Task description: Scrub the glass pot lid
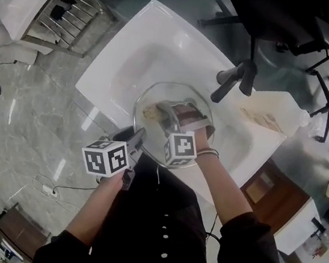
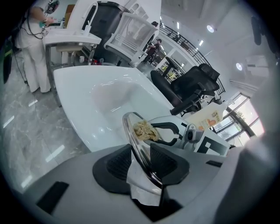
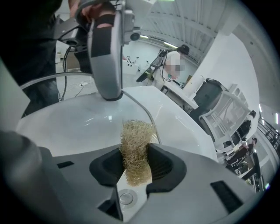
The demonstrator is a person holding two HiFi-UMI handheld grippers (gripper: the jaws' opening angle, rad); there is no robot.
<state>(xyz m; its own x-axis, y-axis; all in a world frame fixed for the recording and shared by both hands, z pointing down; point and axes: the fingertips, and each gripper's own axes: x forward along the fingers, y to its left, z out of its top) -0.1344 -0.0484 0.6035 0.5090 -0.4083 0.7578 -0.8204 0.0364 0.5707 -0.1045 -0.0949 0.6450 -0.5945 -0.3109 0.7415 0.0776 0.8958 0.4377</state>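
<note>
While the head view shows the glass pot lid (image 1: 157, 93) over the sink (image 1: 141, 39), only gripper views show the left hand-held gripper (image 2: 141, 164) clamped on its rim, the right hand-held gripper (image 3: 135, 160) squeezing a scrubber (image 3: 138, 135).

- Glass pot lid (image 1: 168, 95): clear, silvery rim.
- Scrubber (image 3: 136, 146): straw-yellow, wiry.
- Sink (image 1: 146, 46): glossy white.
- Marker cubes (image 1: 106, 157): black-and-white squares.
- Floor (image 1: 28, 108), at nine o'clock: grey with pale veining.
</note>
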